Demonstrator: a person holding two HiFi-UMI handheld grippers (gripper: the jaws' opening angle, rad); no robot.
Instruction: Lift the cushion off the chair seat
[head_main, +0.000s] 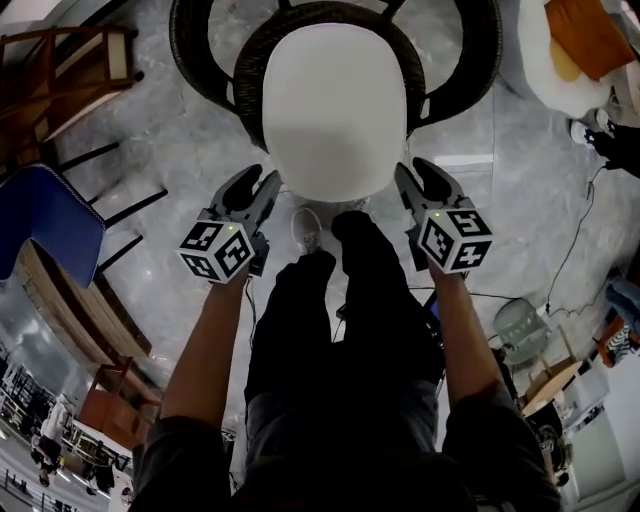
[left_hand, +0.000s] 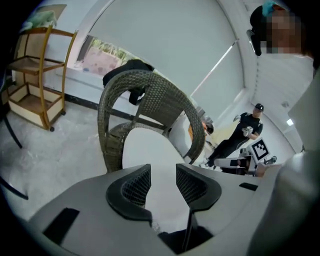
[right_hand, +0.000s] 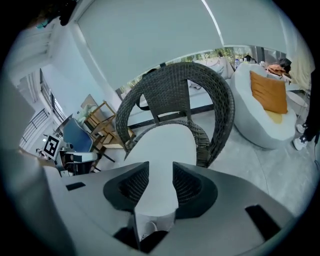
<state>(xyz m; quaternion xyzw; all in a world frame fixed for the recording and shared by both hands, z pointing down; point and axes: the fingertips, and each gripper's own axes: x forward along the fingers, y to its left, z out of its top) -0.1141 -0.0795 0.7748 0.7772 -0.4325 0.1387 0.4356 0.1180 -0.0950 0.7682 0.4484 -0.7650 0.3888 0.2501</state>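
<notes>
The white cushion (head_main: 335, 110) lies flat on the seat of the dark wicker chair (head_main: 205, 70), filling the seat inside the curved woven rim, its rounded front edge toward the person; the left gripper (head_main: 258, 187) hangs just beside the cushion's front left corner and the right gripper (head_main: 415, 175) just beside its front right corner, both angled downward, though whether either tip touches the edge cannot be told from above; in the left gripper view the left gripper's (left_hand: 163, 175) jaws stand apart with the cushion's white surface showing in the gap beyond them and neither pad pressing on it; in the right gripper view the right gripper's (right_hand: 161, 172) jaws are likewise parted, the cushion seen between them and not gripped; the person's legs in dark trousers (head_main: 340, 320) stand before the chair on the grey marbled floor (head_main: 160, 140); a blue chair (head_main: 45, 215) sits off to the left, and a white lounge seat with an orange pillow (right_hand: 267, 92) off to the right.
</notes>
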